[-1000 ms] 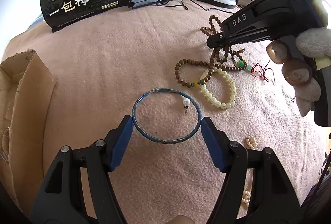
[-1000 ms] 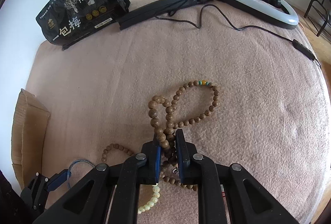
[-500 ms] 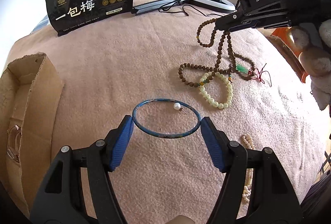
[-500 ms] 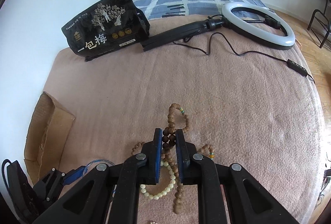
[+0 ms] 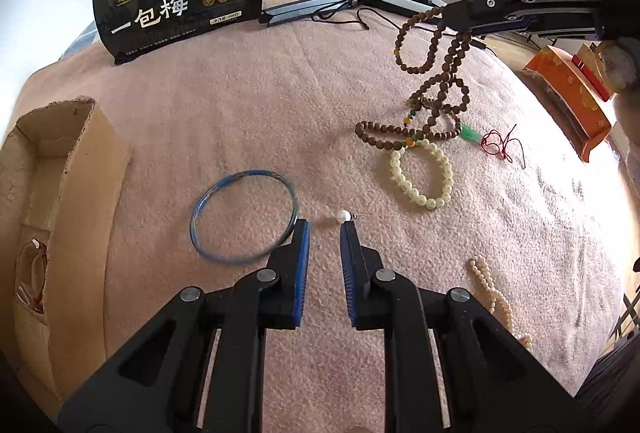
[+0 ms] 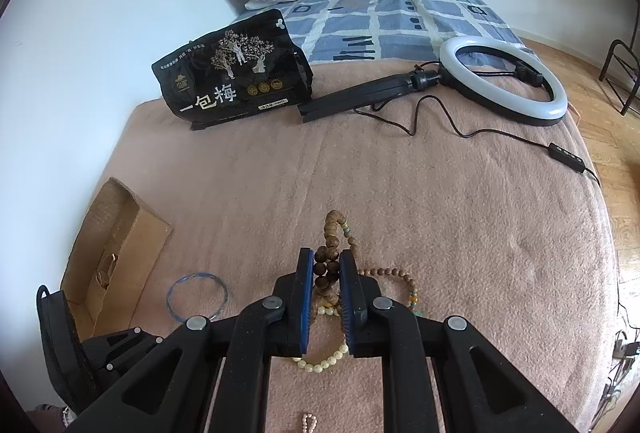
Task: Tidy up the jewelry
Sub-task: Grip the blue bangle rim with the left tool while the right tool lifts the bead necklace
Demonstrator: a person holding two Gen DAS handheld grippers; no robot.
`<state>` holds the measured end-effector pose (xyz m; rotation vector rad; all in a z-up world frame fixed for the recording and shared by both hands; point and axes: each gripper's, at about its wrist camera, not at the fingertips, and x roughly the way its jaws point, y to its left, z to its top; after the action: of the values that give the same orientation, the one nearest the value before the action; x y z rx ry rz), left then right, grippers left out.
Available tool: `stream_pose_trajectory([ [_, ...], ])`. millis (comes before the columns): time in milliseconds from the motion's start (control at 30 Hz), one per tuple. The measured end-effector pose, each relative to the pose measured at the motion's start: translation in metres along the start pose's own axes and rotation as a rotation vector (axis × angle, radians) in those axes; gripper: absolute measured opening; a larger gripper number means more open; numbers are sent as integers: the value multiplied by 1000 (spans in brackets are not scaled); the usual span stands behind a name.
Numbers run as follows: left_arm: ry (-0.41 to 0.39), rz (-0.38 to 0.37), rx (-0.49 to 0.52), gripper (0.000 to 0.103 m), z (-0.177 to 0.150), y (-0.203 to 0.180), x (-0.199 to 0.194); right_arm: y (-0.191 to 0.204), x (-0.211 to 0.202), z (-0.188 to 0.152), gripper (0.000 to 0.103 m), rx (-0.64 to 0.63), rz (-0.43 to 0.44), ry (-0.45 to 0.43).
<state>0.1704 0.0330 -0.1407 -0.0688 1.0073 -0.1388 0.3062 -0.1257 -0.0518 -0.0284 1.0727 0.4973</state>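
bed (image 6: 460, 201): most jewelry still loose | cardboard box (image 5: 80, 169): nearly empty | right gripper (image 6: 325, 297): pinches brown bead strand (image 5: 436, 81), half-lifted | left gripper (image 5: 323, 247): fingers narrowly apart, empty, between blue bangle (image 5: 244, 217) and pearl earring (image 5: 343, 216)

Both wrist views — overlapping on bangle (image 5: 244, 217)

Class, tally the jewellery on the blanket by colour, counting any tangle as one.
Blue bangle: 1
White pearl earring: 1
Cream bead bracelet and cream strand: 2
Brown bead tangle, in the right gripper jaws: 1
Red cord: 1
Total: 6
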Motion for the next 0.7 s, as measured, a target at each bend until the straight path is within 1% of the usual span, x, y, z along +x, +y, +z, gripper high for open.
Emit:
stream_pose_trajectory([
  [100, 14, -30, -21, 17, -1, 4, 2, 0, -1, -1, 11, -2, 4, 0],
  [133, 13, -27, -29, 19, 0, 6, 1, 0, -1, -1, 11, -1, 6, 1],
  [200, 10, -36, -52, 34, 2, 9, -3, -1, 0, -2, 11, 2, 10, 0],
  [233, -1, -40, -65, 48, 3, 12, -7, -1, 0, -3, 11, 3, 10, -1],
  [267, -10, -36, -76, 54, 4, 14, -10, -1, 0, -3, 11, 2, 9, -1],
  [333, -16, -27, -95, 69, 6, 18, -15, -2, 1, -4, 11, 4, 12, -2],
  [367, -17, -12, -105, 75, 6, 21, -16, -2, 2, -5, 11, 5, 18, 0],
  [433, -8, 16, -117, 78, 7, 26, -14, -4, 4, -8, 11, 7, 30, 5],
  [567, 66, 39, -163, 79, 9, 40, 3, -4, 6, -11, 11, 6, 42, 9],
  [700, 104, 62, -187, 79, 11, 47, 15, -4, 6, -13, 11, 3, 47, 9],
])
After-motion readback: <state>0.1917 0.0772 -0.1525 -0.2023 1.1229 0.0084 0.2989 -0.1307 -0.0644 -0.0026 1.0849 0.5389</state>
